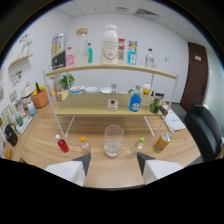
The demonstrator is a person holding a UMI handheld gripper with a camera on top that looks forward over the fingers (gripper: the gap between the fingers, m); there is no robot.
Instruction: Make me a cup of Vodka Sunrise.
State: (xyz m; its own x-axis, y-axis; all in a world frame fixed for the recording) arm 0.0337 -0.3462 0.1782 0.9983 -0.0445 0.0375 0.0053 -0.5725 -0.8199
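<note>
A clear empty glass (113,140) stands on the wooden table (45,145), just ahead of my gripper (114,161), whose two fingers are spread apart with nothing between them. Beside the glass are three small bottles: red (62,144), orange-capped (85,145) and green-capped (138,145). An orange can (162,142) stands further right. On the lower shelf (90,105) behind the glass are a clear bottle with a red label (113,98) and a blue bottle (135,101).
A two-level white-framed rack spans the table's back. Its upper shelf (165,72) carries several bottles and jars, among them a large white one (109,44). A potted plant (39,96) stands at the left and a black chair (205,127) at the right.
</note>
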